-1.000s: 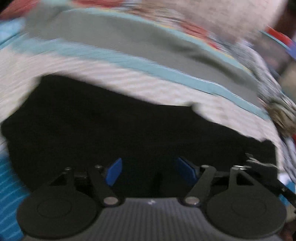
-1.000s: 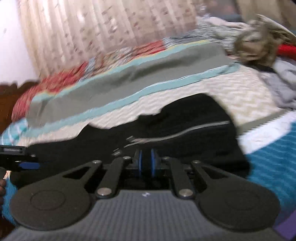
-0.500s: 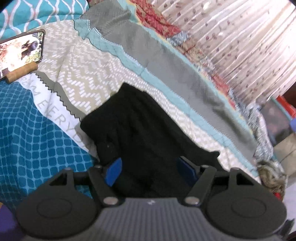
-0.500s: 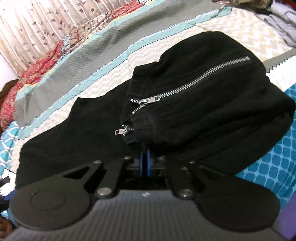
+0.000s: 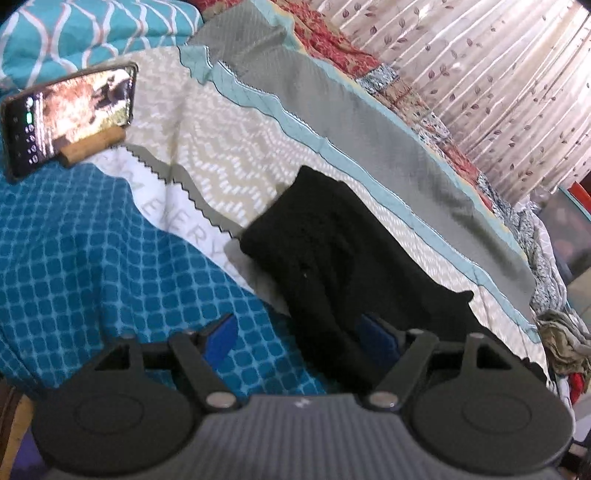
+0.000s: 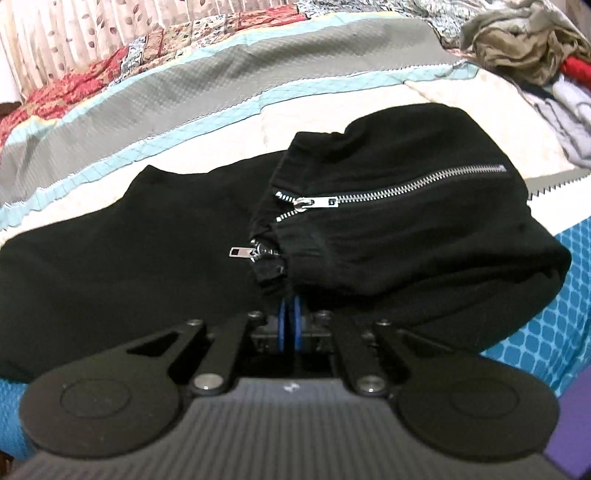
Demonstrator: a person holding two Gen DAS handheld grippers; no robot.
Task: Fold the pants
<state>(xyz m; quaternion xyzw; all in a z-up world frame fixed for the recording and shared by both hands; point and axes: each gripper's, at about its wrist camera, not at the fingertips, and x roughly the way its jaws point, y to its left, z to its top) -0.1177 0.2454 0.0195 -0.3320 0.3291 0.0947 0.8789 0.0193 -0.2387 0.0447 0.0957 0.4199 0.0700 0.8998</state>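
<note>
First fold laid: my right gripper (image 6: 289, 314) fingers pinch the black pants (image 6: 406, 229) hem, left gripper (image 5: 299, 338) fingers spread and have just been opening; further folding left.

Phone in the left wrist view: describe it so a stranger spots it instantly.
Start at the bed's patterned quilt and go to its far left, below the teal wavy pillow. The phone stands there on its long edge, propped in a small wooden stand. It is the only thing with a lit screen.

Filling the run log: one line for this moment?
task: fold pants | left gripper: open, jaws just widening, nothing pinched | right gripper: shut on pants | phone on bed
</note>
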